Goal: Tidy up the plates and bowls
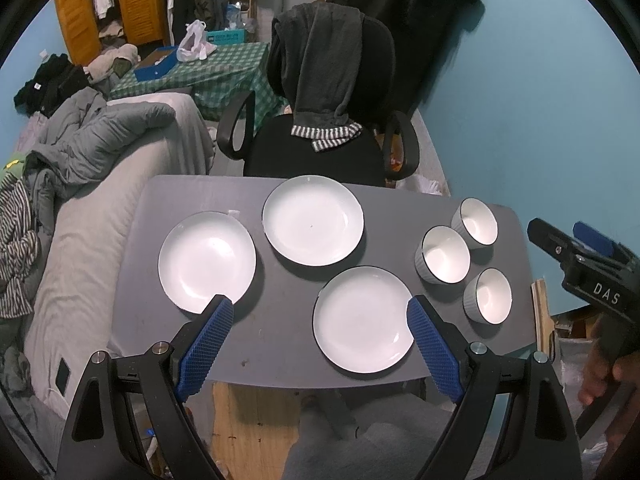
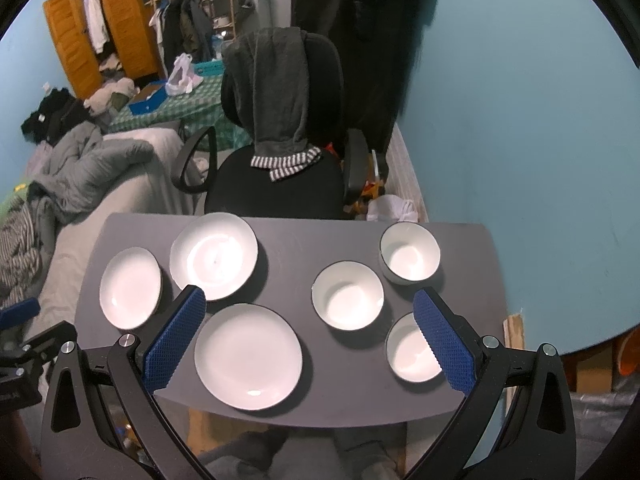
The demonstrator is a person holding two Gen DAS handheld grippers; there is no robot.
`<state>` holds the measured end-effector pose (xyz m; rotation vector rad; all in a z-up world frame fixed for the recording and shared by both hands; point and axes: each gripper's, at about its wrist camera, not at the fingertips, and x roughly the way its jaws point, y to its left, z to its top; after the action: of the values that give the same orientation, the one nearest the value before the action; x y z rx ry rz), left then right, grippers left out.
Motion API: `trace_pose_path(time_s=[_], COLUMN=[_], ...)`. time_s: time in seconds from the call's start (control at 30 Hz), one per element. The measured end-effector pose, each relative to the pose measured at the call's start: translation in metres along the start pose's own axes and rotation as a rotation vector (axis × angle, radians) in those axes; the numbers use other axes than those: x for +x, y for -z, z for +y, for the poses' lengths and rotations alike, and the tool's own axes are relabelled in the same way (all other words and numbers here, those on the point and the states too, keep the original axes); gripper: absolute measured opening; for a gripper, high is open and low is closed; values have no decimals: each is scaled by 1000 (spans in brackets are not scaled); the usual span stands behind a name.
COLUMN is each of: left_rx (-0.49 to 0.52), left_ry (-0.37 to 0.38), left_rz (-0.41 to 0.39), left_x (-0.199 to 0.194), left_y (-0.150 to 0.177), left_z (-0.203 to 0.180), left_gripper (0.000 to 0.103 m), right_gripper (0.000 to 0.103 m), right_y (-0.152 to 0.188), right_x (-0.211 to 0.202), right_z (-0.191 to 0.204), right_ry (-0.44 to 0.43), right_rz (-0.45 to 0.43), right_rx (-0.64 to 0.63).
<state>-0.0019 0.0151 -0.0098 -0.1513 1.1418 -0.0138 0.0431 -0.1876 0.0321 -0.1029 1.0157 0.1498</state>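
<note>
On the bench (image 2: 288, 408) three plates lay to the left: one far left (image 2: 130, 287), one behind (image 2: 214, 255), one in front (image 2: 248, 356). Three bowls (image 2: 347, 295) stood apart to the right. A chair (image 2: 280, 184) stood behind the bench, a bed (image 2: 120, 184) on its left.

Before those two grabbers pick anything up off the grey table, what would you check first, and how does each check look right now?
1. Left gripper open and holding nothing: ok.
2. Right gripper open and holding nothing: ok.
3. All three plates lie flat and apart on the table, the near plate, the far plate and the left plate: ok.
4. The three bowls stand upright and unstacked, the near bowl, the middle bowl and the far bowl: ok.
5. Dishes look empty: ok.
6. Near plate fully on the table: ok, though it sits close to the front edge.
</note>
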Motion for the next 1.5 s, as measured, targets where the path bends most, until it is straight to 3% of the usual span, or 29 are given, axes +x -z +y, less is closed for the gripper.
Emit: trace_pose_path(time_s=[0.13, 0.4, 0.87, 1.17, 1.5], left_rx=[1, 26, 11, 4, -6], left_ry=[-14, -53, -72, -67, -50], left_rz=[12, 53, 144, 189, 260], left_x=[9, 35, 80, 116, 157], left_y=[0, 2, 17, 28, 40], left_z=[1, 5, 18, 25, 30], left_gripper=[90, 90, 90, 90, 90], right_gripper=[102, 102, 102, 102, 102], right_y=[-2, -6, 16, 41, 73], right_x=[7, 35, 103, 149, 184], right_z=[2, 7, 33, 33, 27], right_ry=[-12, -137, -214, -208, -175], right_rz=[13, 97, 268, 371, 428], right_rx=[-47, -112, -240, -251, -261])
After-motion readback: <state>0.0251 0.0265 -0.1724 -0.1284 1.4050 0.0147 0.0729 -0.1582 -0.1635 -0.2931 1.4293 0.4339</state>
